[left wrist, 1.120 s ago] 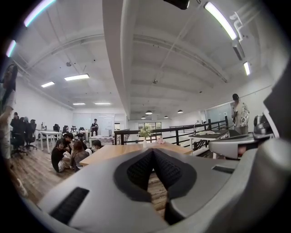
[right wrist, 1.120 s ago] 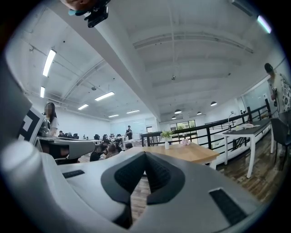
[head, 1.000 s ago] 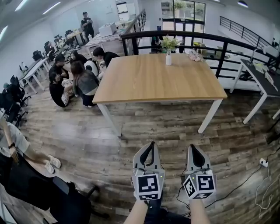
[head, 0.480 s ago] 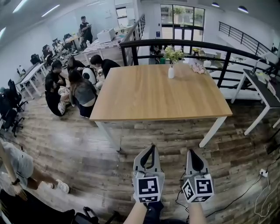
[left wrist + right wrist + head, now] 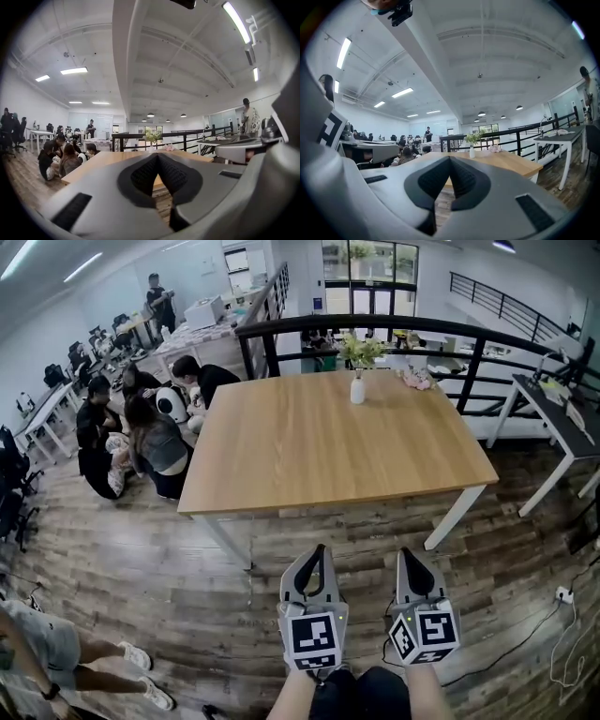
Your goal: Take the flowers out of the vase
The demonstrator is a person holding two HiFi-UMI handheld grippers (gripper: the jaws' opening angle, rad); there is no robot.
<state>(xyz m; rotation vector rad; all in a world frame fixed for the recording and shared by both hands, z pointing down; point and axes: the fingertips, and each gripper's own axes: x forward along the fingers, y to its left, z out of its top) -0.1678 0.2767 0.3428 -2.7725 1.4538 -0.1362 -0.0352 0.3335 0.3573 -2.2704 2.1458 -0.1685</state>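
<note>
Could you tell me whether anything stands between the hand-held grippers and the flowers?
Nothing visible: only floor and bare table top separate the left hand-held gripper and right hand-held gripper from the flowers at its far edge.

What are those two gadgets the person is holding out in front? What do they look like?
Two matching pale grey claws, left claw and right claw, each tapering to a point. Black ribbed pads line the insides. Each carries a cube printed with black-and-white square markers.

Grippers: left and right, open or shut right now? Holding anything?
Left gripper: shut, nothing between the jaws.
Right gripper: shut, nothing between the jaws.
</note>
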